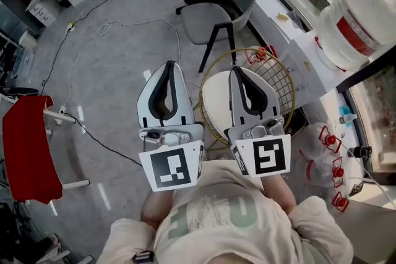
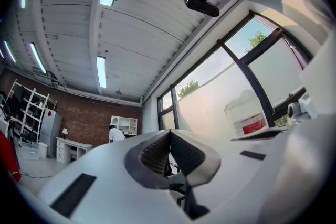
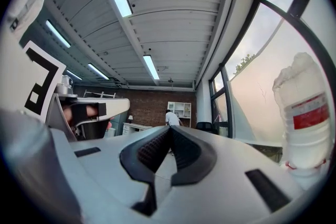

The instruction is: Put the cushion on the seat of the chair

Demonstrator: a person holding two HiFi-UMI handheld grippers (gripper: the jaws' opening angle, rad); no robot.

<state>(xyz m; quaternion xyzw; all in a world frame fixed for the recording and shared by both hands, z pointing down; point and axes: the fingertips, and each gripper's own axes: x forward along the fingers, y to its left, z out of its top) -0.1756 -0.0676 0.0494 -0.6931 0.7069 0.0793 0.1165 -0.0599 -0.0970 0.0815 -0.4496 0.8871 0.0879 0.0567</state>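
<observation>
Above the grey floor (image 1: 124,59), left gripper (image 1: 169,66) and right gripper (image 1: 239,72) are both closed and empty.

The head camera sits up high and looks almost straight down at the floor (image 1: 111,71). The left gripper (image 1: 168,65) and right gripper (image 1: 239,70) are close below it. Each gripper camera rides just behind its own jaws and looks forward and a bit up — at the ceiling (image 2: 79,18) and windows (image 2: 210,92). Both see the far brick wall (image 2: 89,123). All three see the big white tub (image 3: 304,113).
</observation>
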